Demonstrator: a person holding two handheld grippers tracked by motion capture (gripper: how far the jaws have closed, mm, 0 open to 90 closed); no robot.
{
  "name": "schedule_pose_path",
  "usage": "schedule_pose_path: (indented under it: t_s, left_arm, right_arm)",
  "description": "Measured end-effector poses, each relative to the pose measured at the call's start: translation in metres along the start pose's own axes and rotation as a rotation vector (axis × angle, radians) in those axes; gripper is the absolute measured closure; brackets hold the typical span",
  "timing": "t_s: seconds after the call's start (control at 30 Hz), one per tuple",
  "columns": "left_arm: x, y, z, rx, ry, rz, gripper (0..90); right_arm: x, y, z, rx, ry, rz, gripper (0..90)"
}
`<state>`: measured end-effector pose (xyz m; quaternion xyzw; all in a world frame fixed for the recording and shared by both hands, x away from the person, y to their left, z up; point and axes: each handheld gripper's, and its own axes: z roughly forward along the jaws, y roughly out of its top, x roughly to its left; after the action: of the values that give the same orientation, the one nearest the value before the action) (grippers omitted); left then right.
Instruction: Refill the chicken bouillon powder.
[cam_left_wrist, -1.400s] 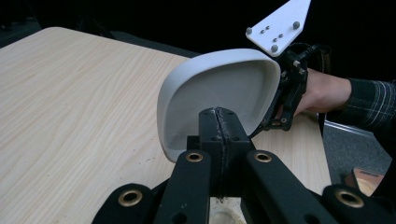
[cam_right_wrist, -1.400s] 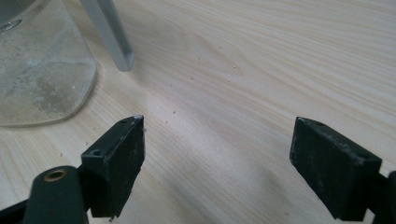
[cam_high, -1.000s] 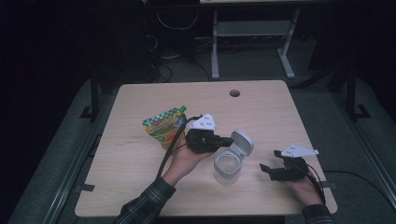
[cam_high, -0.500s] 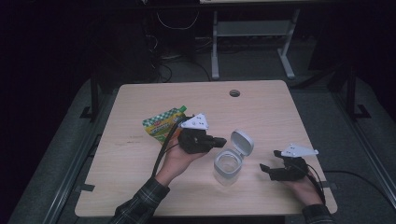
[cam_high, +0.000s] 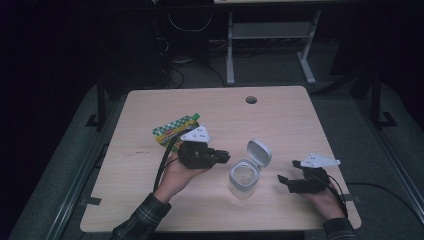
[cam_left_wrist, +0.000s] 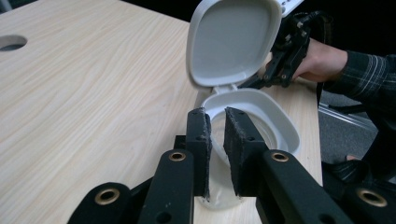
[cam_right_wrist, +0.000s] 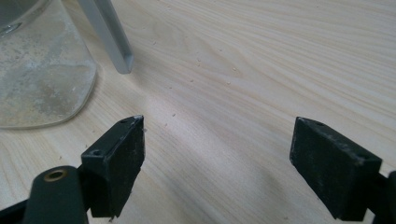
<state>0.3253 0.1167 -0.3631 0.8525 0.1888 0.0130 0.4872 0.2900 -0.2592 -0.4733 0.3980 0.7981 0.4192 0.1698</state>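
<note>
The clear jar (cam_high: 242, 179) stands on the wooden table (cam_high: 280, 120) near the front edge, between the two hands, its grey hinged lid (cam_high: 259, 152) tipped up and back, presumably so the mouth stays free for filling. The left gripper (cam_high: 223, 157) sits just left of the jar; its jaws have just been opening and now stand at a narrow gap with nothing pressed between the rough, fibrous black pads (cam_left_wrist: 236, 140), the jar's rim lying beyond them. The right gripper (cam_high: 283, 182), wide and empty, rests low right of the jar, seemingly waiting. The jar wall is translucent and dust-frosted. A glossy green-and-yellow pouch (cam_high: 173, 130) lies flat at far left.
</note>
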Motion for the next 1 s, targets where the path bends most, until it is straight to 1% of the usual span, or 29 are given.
schedule_pose_path:
  t_s: [0.1,0.27,0.3,0.53,0.73,0.77,1.0]
  left_arm:
    - [0.001,-0.004,-0.008,0.005,0.01,-0.008,78.4]
    - [0.002,-0.011,-0.019,0.005,0.014,-0.029,77.4]
    - [0.003,-0.012,-0.021,0.006,0.016,-0.025,76.7]
    - [0.003,-0.02,-0.036,-0.002,0.024,-0.038,76.0]
    - [0.001,-0.025,-0.046,0.012,0.026,-0.035,75.8]
    - [0.001,-0.026,-0.047,0.011,0.026,-0.043,75.7]
    - [0.001,-0.035,-0.06,0.026,0.032,-0.055,75.7]
  right_arm:
    - [0.001,0.0,0.0,0.003,0.002,-0.002,17.6]
    - [0.001,0.0,0.0,0.002,0.001,0.0,17.6]
    - [0.001,0.0,0.0,0.002,0.001,0.0,17.6]
    - [0.001,-0.001,0.0,0.001,0.0,-0.002,17.6]
    - [0.001,-0.001,0.0,-0.001,0.001,-0.001,17.6]
    - [0.001,-0.001,0.0,-0.001,0.001,0.001,17.5]
    - [0.0,-0.002,-0.001,-0.002,0.0,-0.001,17.5]
